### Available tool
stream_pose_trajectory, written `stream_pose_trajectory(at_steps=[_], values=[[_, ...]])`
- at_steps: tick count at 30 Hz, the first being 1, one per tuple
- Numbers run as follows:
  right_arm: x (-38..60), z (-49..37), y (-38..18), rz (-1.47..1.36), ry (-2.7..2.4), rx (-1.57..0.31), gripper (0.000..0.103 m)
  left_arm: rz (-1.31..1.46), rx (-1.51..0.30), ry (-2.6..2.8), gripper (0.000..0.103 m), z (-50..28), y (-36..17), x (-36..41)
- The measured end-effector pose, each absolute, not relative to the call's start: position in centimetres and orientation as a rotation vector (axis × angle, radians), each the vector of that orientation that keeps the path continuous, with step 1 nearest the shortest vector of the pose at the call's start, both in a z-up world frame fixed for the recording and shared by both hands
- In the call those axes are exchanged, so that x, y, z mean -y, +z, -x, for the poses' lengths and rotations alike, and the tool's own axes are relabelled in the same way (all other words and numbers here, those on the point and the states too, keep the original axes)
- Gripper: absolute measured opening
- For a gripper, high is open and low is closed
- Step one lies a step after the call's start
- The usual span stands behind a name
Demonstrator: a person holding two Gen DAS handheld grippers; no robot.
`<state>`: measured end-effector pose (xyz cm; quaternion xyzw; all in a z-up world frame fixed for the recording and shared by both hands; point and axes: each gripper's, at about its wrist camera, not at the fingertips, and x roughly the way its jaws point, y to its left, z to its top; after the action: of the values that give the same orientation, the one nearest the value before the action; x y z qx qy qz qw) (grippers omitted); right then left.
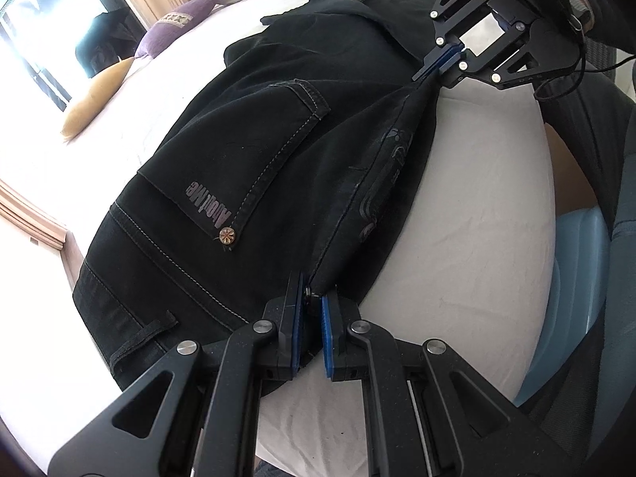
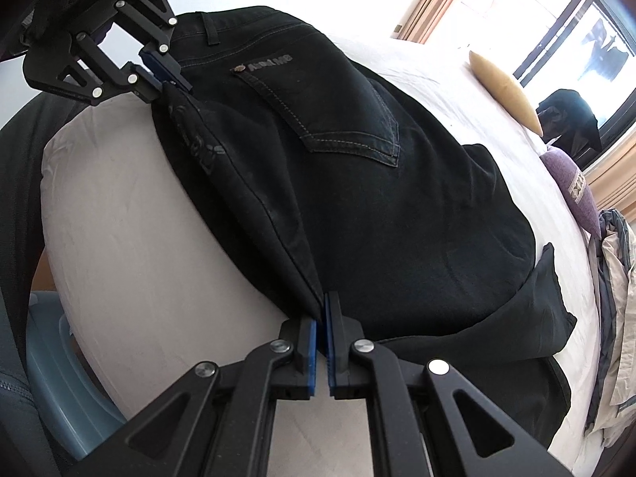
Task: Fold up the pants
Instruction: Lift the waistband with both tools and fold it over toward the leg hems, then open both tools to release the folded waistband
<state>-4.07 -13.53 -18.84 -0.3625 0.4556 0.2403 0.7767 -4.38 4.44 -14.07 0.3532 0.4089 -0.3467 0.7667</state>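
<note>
Black jeans (image 1: 238,139) lie back side up on a white bed (image 1: 477,238), a stitched back pocket (image 1: 254,167) facing up. My left gripper (image 1: 312,298) is shut on the jeans' near edge by the waistband. Farther along that same edge, my right gripper (image 1: 431,69) is also shut on the fabric. The stretch of cloth between the two is raised into a taut ridge. In the right wrist view the right gripper (image 2: 321,310) pinches the jeans (image 2: 377,198) at the bottom, and the left gripper (image 2: 175,83) holds them at the upper left.
A mustard cushion (image 1: 99,95) and a purple cushion (image 1: 175,28) lie on the bed's far side near a window. Crumpled bedding (image 2: 612,318) is heaped at one end. A light blue tub (image 1: 568,298) stands beside the bed edge, by a person's dark-clothed legs.
</note>
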Motion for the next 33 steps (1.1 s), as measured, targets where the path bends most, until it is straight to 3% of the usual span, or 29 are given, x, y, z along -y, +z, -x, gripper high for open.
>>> stream_pose_trajectory(at_steps=[9, 12, 13, 14, 16, 17, 18, 19, 25, 30, 33], values=[[13.6, 4.1, -19.6, 0.789, 0.504, -0.999, 0.007, -0.711, -0.907, -0.771, 0.011, 3.7, -14.6, -5.3], [13.4, 4.2, -19.7, 0.798, 0.493, -0.994, 0.008, -0.69, -0.933, -0.756, 0.02, 3.4, -14.3, -5.6], [13.5, 4.2, -19.6, 0.786, 0.493, -0.994, 0.01, -0.709, -0.936, -0.749, 0.026, 3.5, -14.0, -5.5], [13.7, 4.1, -19.4, 0.767, 0.492, -0.998, 0.011, -0.72, -0.946, -0.746, 0.046, 3.7, -13.7, -5.5], [14.4, 3.8, -18.8, 0.714, 0.488, -1.014, 0.024, -0.696, -0.974, -0.762, 0.086, 4.0, -12.8, -5.8], [14.7, 3.8, -18.4, 0.691, 0.487, -1.02, 0.031, -0.677, -0.979, -0.779, 0.086, 4.2, -12.1, -6.2], [15.1, 3.8, -17.9, 0.661, 0.494, -1.025, 0.05, -0.665, -0.997, -0.786, 0.086, 4.3, -11.5, -6.4], [15.5, 3.9, -17.3, 0.628, 0.51, -1.03, 0.061, -0.665, -1.01, -0.777, 0.086, 4.3, -11.0, -6.7], [17.1, 2.1, -12.8, 0.399, 0.506, -0.955, 0.061, -0.465, -0.917, -0.717, 0.086, 1.5, -6.5, -5.8], [16.8, -1.1, -13.2, 0.234, 0.521, -0.955, 0.061, -0.29, -0.883, -0.757, 0.086, -2.9, -6.4, -0.3], [17.2, -3.2, -16.6, 0.232, 0.433, -1.085, 0.059, -0.303, -0.968, -0.751, 0.068, -5.1, -9.8, 3.1]])
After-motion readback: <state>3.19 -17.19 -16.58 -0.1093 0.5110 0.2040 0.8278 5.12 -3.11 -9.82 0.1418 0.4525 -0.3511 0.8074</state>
